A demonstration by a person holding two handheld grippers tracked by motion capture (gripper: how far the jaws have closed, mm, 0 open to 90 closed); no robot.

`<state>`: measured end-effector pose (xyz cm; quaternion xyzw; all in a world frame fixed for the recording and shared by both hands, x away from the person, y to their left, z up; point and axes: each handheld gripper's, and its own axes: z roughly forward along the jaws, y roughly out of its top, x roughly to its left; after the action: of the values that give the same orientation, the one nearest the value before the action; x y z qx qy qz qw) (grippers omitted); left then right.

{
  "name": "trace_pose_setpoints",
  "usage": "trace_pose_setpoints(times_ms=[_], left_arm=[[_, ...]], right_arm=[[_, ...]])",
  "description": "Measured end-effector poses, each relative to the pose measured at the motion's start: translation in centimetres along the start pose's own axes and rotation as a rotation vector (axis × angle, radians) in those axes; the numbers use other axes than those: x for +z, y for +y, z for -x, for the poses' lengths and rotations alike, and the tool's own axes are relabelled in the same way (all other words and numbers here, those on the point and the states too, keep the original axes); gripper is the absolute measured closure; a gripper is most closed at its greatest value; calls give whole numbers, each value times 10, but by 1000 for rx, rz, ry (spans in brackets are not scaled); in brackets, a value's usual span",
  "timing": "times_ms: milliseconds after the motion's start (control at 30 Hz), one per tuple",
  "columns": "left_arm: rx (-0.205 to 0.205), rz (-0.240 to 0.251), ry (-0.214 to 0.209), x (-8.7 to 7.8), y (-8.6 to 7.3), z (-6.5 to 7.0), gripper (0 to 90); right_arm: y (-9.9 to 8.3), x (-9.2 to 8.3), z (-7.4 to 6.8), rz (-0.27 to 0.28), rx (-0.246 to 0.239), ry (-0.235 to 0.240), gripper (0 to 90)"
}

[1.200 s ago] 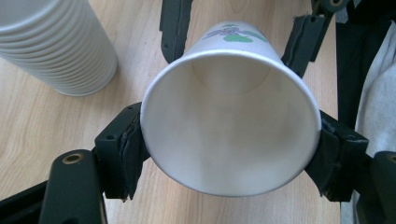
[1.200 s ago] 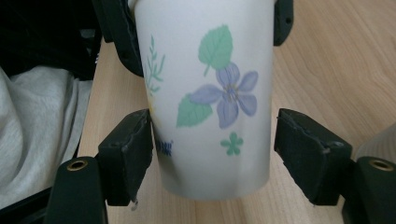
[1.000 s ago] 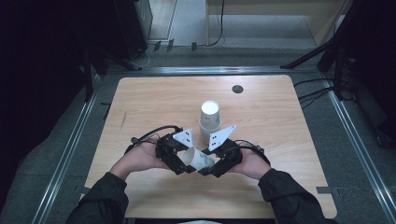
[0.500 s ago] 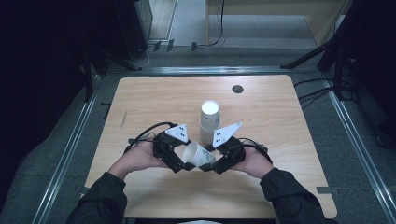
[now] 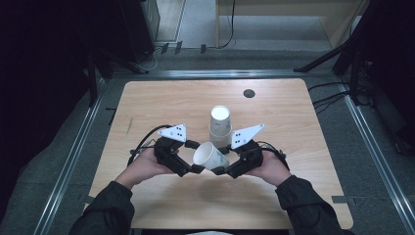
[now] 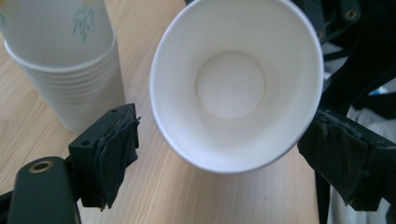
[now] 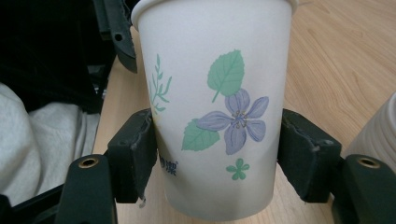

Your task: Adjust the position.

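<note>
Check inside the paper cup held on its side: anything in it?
The paper cup looks empty: bare white wall and round bottom in the left gripper view. The right gripper clamps it; the table under it is covered.

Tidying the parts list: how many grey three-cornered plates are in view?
2. One plate sits on the left gripper at; the other sits on the right gripper at. They flank the held paper cup. None looks hidden.
</note>
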<state>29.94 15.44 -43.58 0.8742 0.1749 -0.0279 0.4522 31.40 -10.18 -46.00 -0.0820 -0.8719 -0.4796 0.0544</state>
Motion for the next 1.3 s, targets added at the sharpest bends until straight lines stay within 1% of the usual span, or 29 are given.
trace_pose_setpoints(times_ms=[67,133,233,300,433,500,567,633,733,867,933,1033,1100,1167,1200,1300], left_arm=[[-6,31,-11,0,1,1,130],[-25,62,-26,1,2,1,133],[-35,73,-27,3,1,1,137],[-32,87,-31,4,1,2,142],[-36,101,-42,5,2,2,162],[-47,107,-41,5,1,1,194],[-47,114,-45,5,0,0,216],[-34,113,-35,4,0,1,223],[-29,114,-31,4,1,2,241],[-27,99,-37,4,1,1,251],[-19,84,-32,5,0,2,252],[-8,76,-29,6,0,4,251],[-2,67,-22,5,0,4,251],[7,55,-11,4,0,3,251],[8,57,-7,2,0,3,251],[13,58,14,-2,-1,2,251]], right_arm=[[1,-1,0,13,7,2,332],[1,-1,1,27,13,6,332],[1,-2,0,39,23,19,332],[2,-1,0,47,25,24,332],[2,0,1,50,33,34,332],[2,0,0,51,34,35,332],[2,1,0,49,36,36,333],[3,2,0,47,40,37,334],[3,2,0,48,39,41,336],[3,2,0,44,40,41,335],[2,4,0,31,45,44,332],[2,7,-2,7,40,45,323],[2,9,-2,-1,39,46,293],[1,12,-3,-19,41,11,263],[0,13,-3,-33,42,12,259],[-3,14,-3,-63,42,-15,251]])
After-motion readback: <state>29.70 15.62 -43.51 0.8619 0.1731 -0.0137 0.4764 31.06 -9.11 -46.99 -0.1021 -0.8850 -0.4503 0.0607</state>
